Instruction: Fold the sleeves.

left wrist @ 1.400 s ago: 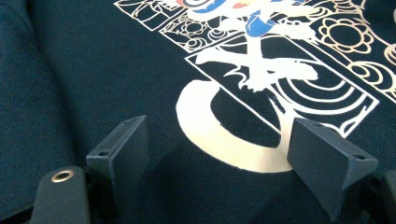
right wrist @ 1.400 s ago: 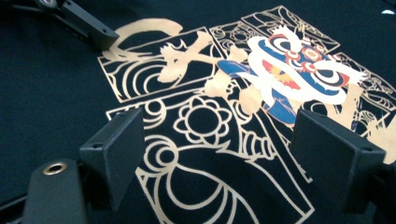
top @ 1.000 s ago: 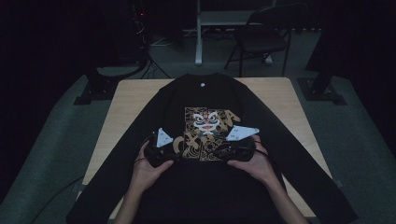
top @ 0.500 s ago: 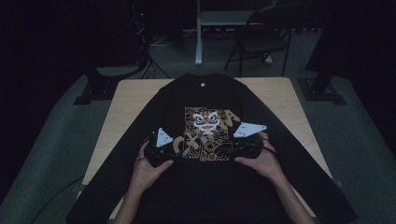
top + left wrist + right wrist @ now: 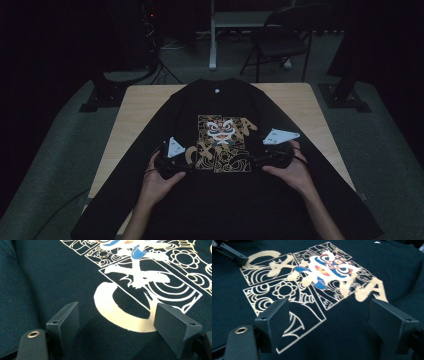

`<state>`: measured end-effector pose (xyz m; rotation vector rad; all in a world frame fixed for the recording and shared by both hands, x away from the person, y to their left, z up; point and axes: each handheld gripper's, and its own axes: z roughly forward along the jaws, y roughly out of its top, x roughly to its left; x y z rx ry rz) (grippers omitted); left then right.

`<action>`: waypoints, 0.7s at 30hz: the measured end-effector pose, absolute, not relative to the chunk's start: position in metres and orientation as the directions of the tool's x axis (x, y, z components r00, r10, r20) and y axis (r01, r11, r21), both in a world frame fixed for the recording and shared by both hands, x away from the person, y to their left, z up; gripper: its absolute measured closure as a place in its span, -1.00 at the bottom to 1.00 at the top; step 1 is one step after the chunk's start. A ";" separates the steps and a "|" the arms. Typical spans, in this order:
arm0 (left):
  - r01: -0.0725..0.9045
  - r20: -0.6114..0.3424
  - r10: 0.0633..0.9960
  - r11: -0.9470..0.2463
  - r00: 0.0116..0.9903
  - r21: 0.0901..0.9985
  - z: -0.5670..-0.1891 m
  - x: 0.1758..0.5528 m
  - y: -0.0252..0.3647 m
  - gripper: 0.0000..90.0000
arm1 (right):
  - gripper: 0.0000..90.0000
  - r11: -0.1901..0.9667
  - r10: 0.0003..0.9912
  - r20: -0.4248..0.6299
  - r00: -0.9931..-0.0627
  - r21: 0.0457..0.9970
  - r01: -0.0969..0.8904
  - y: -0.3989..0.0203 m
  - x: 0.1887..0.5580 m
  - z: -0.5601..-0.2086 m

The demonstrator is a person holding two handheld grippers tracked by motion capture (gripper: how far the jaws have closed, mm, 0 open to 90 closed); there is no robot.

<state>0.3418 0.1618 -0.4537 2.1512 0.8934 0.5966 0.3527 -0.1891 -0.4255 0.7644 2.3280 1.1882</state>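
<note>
Black cloth makes up the shirt point(image 5: 227, 195), and it lies flat on the wooden table point(image 5: 135, 107) with its front up. It covers most of the table top. Both sleeves spread out to the sides and hang over the near corners. On the chest is a gold picture point(image 5: 222, 145) with a lion face in white, blue and red.

Soft and light is how this shirt looks to me. It will bend and fold with ease, and it will not break. It may slide a little on the smooth wood. A good place to grab it is a loose edge, like the hem, a sleeve or a shoulder, and not the flat middle, where the jaws would just push the cloth around.

The left gripper point(image 5: 116, 327) sits low over the left side of the gold picture. Its jaws are wide apart and hold nothing. The right gripper point(image 5: 328, 323) sits low over the right side of the picture. Its jaws are wide apart too, with nothing between them but the cloth below.

Past the table stands a dark folding chair point(image 5: 282, 42) on the grey floor point(image 5: 60, 165).
</note>
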 end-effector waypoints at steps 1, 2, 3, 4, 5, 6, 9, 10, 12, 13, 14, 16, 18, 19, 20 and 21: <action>0.412 0.137 0.745 -0.500 0.652 0.762 -0.454 0.342 0.162 -0.52 | -0.61 0.483 0.641 -0.113 -0.759 0.828 0.285 -0.191 0.353 -0.425; 0.411 0.137 0.746 -0.500 0.652 0.762 -0.454 0.342 0.162 -0.52 | -0.61 0.482 0.645 -0.114 -0.756 0.828 0.286 -0.193 0.353 -0.425; 0.411 0.137 0.746 -0.500 0.652 0.762 -0.454 0.342 0.162 -0.52 | -0.61 0.482 0.648 -0.115 -0.753 0.828 0.287 -0.195 0.354 -0.425; 0.411 0.137 0.746 -0.500 0.652 0.762 -0.454 0.342 0.162 -0.52 | -0.61 0.478 0.652 -0.114 -0.750 0.829 0.290 -0.197 0.354 -0.425; 0.411 0.137 0.746 -0.500 0.652 0.762 -0.454 0.342 0.162 -0.52 | -0.61 0.478 0.656 -0.114 -0.746 0.828 0.293 -0.199 0.354 -0.425; 0.412 0.137 0.745 -0.500 0.652 0.762 -0.454 0.342 0.162 -0.52 | -0.61 0.478 0.656 -0.114 -0.746 0.828 0.293 -0.199 0.354 -0.425; 0.412 0.137 0.745 -0.500 0.652 0.762 -0.454 0.342 0.162 -0.52 | -0.61 0.462 0.669 -0.107 -0.736 0.836 0.297 -0.206 0.354 -0.425; 0.411 0.137 0.745 -0.500 0.652 0.762 -0.454 0.342 0.162 -0.52 | -0.61 0.455 0.672 -0.103 -0.733 0.839 0.300 -0.208 0.354 -0.425; 0.412 0.137 0.746 -0.500 0.652 0.762 -0.454 0.342 0.162 -0.52 | -0.61 0.445 0.679 -0.095 -0.728 0.842 0.305 -0.212 0.355 -0.424; 0.412 0.137 0.746 -0.500 0.652 0.762 -0.454 0.342 0.162 -0.52 | -0.61 0.443 0.682 -0.098 -0.725 0.844 0.303 -0.214 0.355 -0.424; 0.412 0.137 0.746 -0.500 0.652 0.762 -0.454 0.342 0.162 -0.52 | -0.61 0.441 0.685 -0.097 -0.722 0.844 0.305 -0.216 0.355 -0.423; 0.412 0.137 0.746 -0.500 0.652 0.762 -0.454 0.342 0.162 -0.52 | -0.61 0.438 0.692 -0.099 -0.716 0.846 0.306 -0.219 0.355 -0.423; 0.412 0.137 0.746 -0.500 0.652 0.762 -0.454 0.342 0.162 -0.51 | -0.61 0.437 0.698 -0.101 -0.709 0.845 0.309 -0.223 0.355 -0.422; 0.412 0.137 0.746 -0.500 0.652 0.762 -0.454 0.342 0.162 -0.52 | -0.61 0.436 0.702 -0.102 -0.705 0.844 0.312 -0.225 0.355 -0.422; 0.412 0.137 0.745 -0.500 0.652 0.762 -0.454 0.342 0.162 -0.52 | -0.61 0.434 0.703 -0.101 -0.703 0.845 0.313 -0.228 0.356 -0.421; 0.412 0.136 0.746 -0.500 0.652 0.762 -0.454 0.342 0.162 -0.52 | -0.61 0.431 0.708 -0.099 -0.699 0.845 0.316 -0.230 0.356 -0.421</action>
